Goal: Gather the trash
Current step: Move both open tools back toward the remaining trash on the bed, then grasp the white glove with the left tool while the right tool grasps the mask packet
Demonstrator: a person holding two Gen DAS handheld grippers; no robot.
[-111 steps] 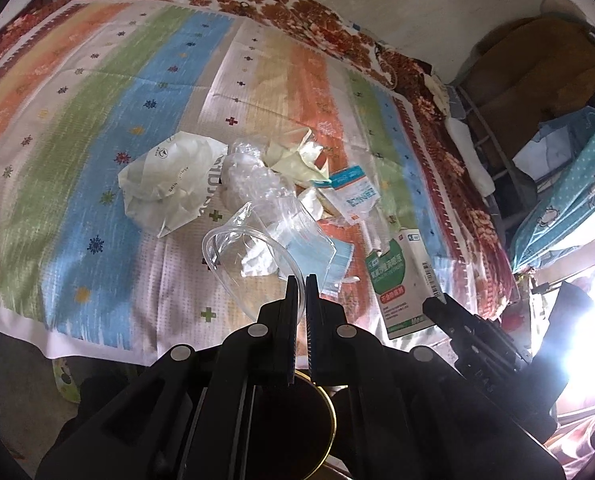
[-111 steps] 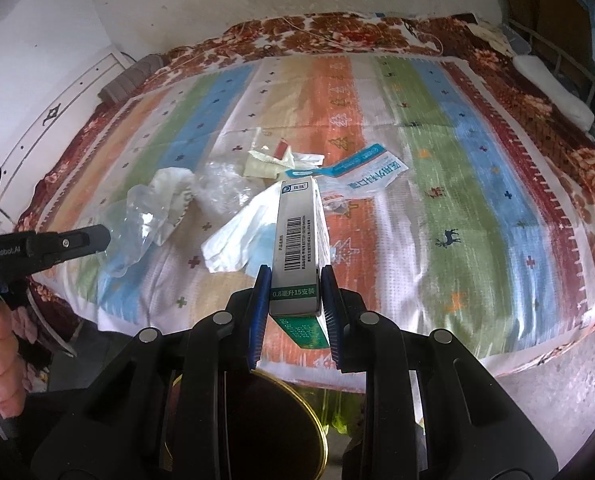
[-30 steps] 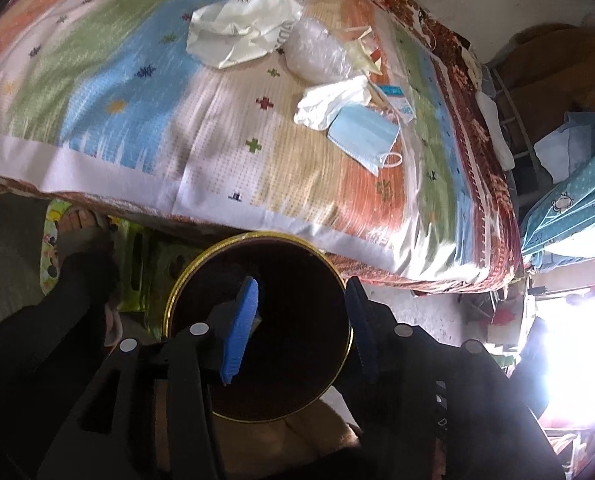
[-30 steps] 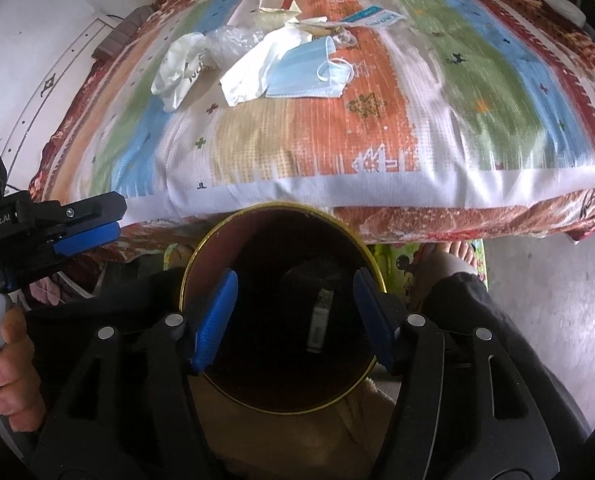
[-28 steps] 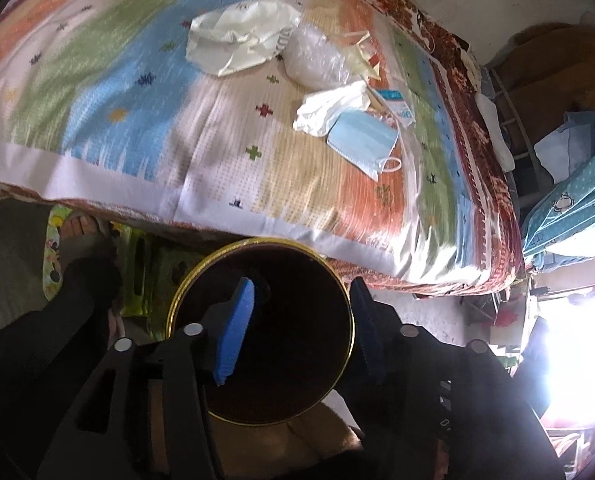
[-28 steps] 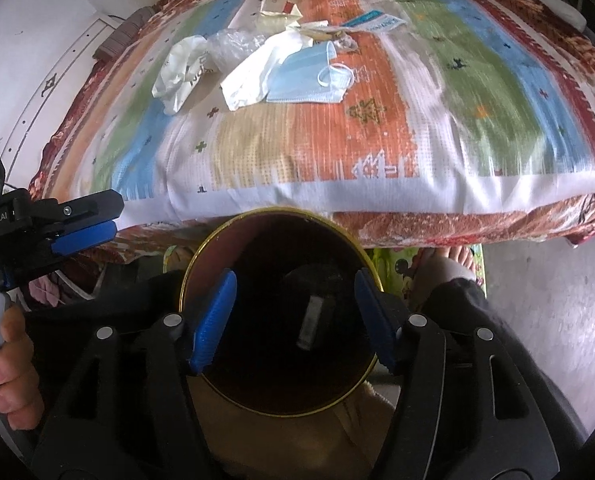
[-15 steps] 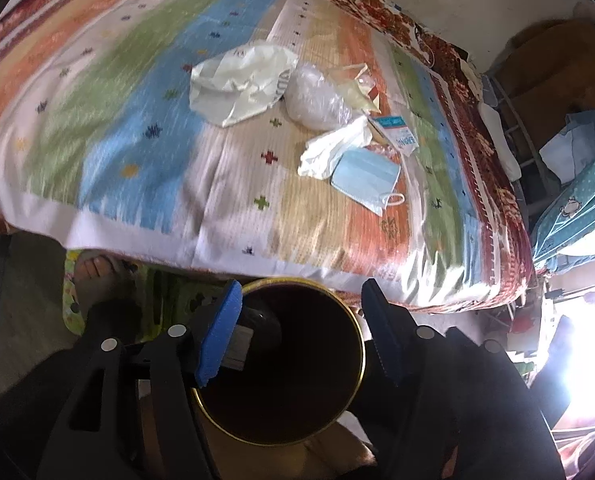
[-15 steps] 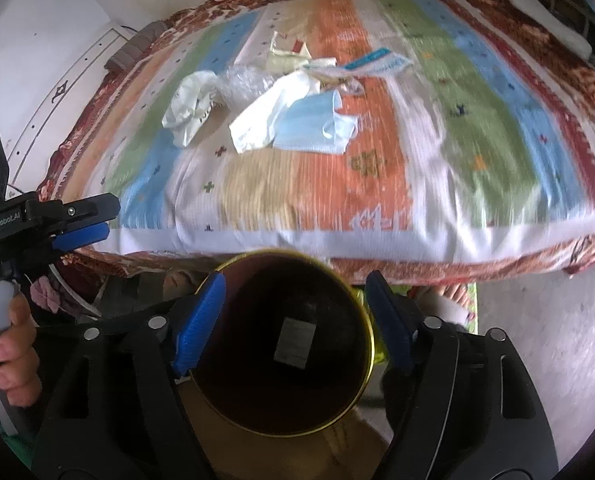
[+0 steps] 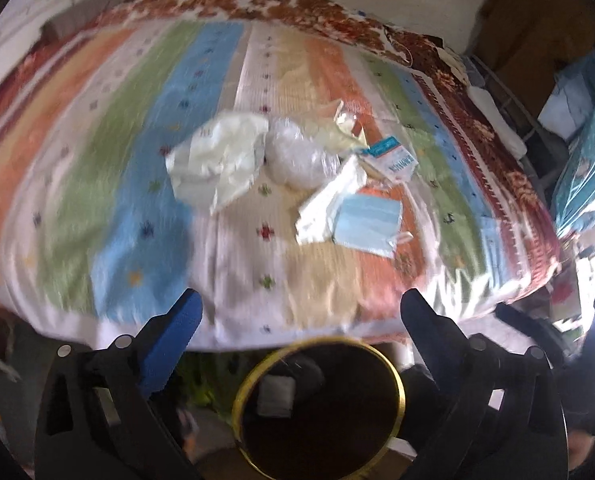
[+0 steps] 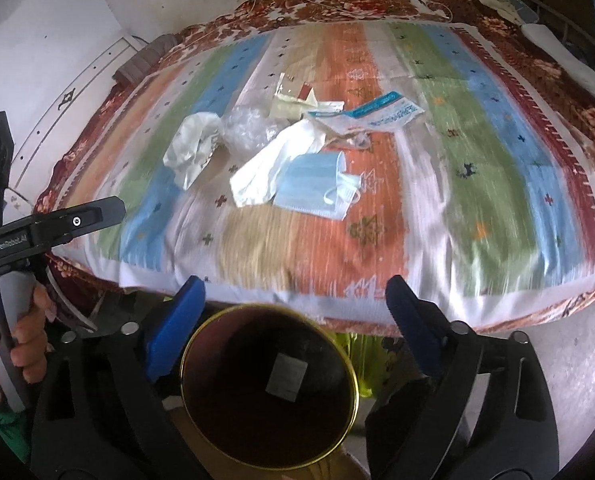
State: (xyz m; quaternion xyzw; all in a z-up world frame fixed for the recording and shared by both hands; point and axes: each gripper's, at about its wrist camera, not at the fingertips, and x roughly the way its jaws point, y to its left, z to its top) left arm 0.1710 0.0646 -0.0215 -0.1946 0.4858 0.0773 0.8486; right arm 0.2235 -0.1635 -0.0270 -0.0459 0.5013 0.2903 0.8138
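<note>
Trash still sitting on the bed, bin right below

Both grippers hang over the edge of the bed with nothing in them. The left gripper (image 9: 301, 312) has its jaws wide apart, and so does the right gripper (image 10: 293, 300). Right under them sits a dark round bin (image 10: 201, 344) with a gold rim, just off the bed's edge, with 1 pale box (image 10: 287, 376) lying at the bottom.

Up on the striped blanket (image 10: 477, 208) the rest of the trash is bunched together: a blue face mask (image 10: 313, 186) touching a white tissue (image 10: 269, 172), a crumpled white bag (image 9: 217, 160), a clear plastic wad (image 9: 297, 156) beside it, and a blue-and-white wrapper (image 10: 385, 114) further back. Left view is pretty blurry.
</note>
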